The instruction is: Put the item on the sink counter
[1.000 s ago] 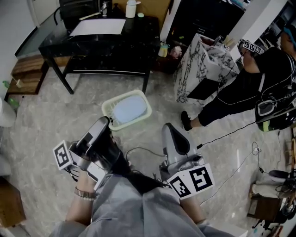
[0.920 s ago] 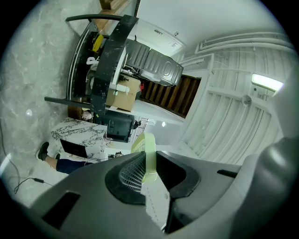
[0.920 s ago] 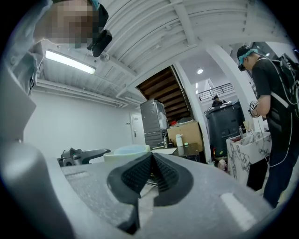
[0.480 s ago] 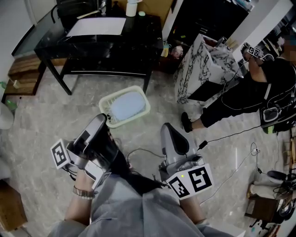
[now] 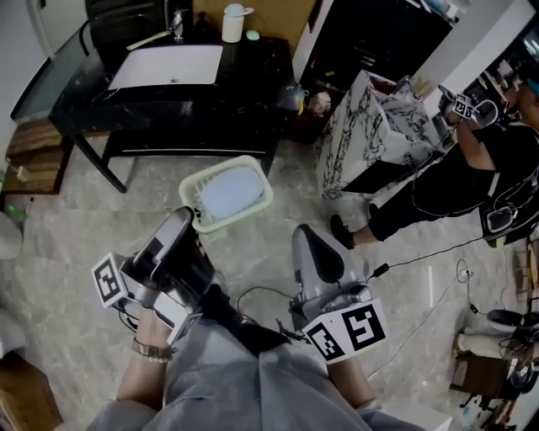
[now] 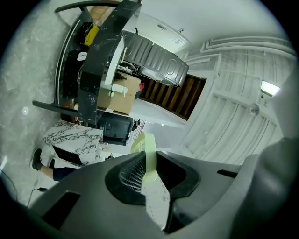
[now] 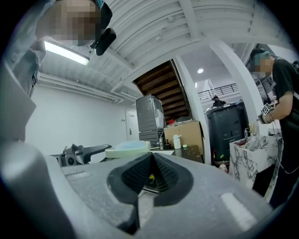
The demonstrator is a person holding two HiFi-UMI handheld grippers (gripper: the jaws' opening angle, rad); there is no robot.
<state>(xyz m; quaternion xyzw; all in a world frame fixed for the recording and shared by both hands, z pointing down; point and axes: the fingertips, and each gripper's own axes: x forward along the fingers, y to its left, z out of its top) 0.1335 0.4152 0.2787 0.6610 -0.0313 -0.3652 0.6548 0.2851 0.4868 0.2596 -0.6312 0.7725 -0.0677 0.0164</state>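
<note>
The floor (image 5: 76, 227) is grey stone with pale swirls. A long black sink counter (image 5: 253, 80) stands at the far side. A white square sink (image 5: 168, 66) is set in it, and a white bottle (image 5: 232, 23) stands at the back. The left gripper (image 6: 149, 176) pinches the rim of the pale green plastic basket (image 5: 227, 198), held up over the floor just in front of the counter. The right gripper (image 7: 150, 175) is closed with nothing in it. A person in black (image 5: 472, 168) stands beside a white marbled box (image 5: 362, 126).

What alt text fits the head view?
Seen from above, the left claw grips the rim of a pale green basket over a pale floor; the right claw is shut and empty. Ahead stands a black sink counter; a person stands right.
</note>
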